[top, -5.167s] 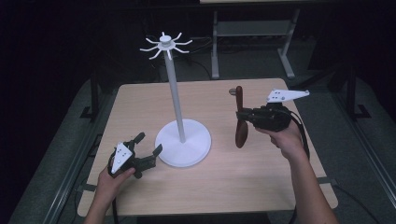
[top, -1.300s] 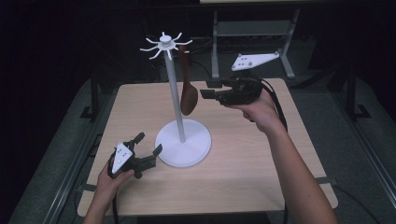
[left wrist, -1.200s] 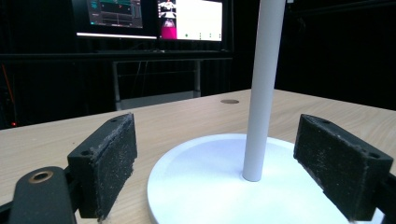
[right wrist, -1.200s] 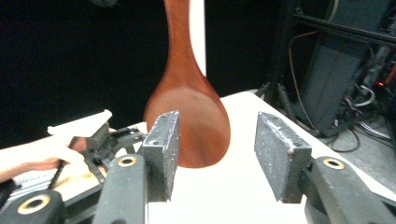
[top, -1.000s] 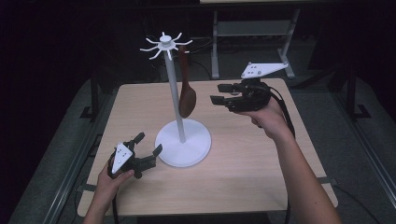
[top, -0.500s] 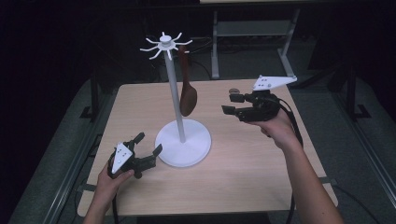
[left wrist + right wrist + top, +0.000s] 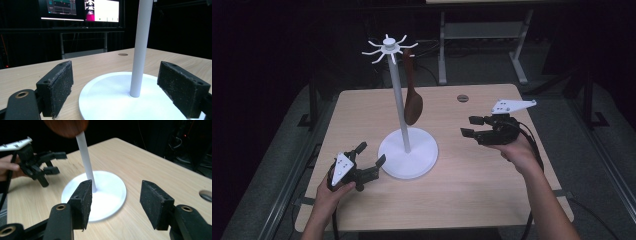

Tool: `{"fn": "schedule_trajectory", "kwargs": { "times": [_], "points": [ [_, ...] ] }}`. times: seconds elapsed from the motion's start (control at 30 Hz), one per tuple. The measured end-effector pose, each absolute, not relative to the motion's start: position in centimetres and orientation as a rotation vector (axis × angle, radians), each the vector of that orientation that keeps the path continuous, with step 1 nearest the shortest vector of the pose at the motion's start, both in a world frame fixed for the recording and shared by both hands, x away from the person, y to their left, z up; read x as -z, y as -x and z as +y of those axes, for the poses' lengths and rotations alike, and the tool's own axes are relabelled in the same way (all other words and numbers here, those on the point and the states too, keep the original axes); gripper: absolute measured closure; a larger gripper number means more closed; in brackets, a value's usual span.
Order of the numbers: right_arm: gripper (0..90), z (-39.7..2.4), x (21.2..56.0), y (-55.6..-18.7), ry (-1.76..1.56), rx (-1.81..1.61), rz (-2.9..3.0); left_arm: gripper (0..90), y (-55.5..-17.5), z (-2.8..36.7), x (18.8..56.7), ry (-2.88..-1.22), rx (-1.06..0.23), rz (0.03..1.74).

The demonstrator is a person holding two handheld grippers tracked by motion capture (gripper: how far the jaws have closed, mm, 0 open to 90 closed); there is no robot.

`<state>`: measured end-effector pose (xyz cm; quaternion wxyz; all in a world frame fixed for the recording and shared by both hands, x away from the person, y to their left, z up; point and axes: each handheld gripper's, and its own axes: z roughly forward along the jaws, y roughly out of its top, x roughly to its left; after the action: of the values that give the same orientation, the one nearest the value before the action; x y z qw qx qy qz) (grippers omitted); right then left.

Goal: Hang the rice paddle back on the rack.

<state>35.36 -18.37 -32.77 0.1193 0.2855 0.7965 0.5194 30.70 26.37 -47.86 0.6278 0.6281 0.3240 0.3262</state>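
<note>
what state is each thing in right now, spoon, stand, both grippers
wooden spoon: hanging bowl-down from a hook of the stand, held by no gripper
stand: upright, its round base flat on the table
left gripper: open, nothing between the pads, by the stand's base
right gripper: open and empty, jaws just been opening, off to the side of the stand

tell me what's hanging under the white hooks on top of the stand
A brown wooden spoon hangs from one hook, bowl down beside the pole. Its top end is too dark to make out.
</note>
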Motion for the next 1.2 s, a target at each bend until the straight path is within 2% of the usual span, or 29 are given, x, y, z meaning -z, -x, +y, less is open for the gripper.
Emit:
{"fn": "schedule_trajectory", "kwargs": {
  "times": [0.3,0.87,1.2],
  "points": [
    [41.2,-19.7,35.6,-34.8,-0.904,-1.479,2.332,12.8,-30.7,26.4,47.9,-1.439,-0.746,0.744],
    [31.8,-22.0,40.9,-33.6,-1.042,-1.334,2.387,12.8,-30.7,26.4,47.9,-1.442,-0.747,0.744],
    [32.6,-23.3,43.6,-32.6,-1.119,-1.275,2.382,12.8,-30.7,26.4,47.9,-1.441,-0.747,0.741]
  ]
}}
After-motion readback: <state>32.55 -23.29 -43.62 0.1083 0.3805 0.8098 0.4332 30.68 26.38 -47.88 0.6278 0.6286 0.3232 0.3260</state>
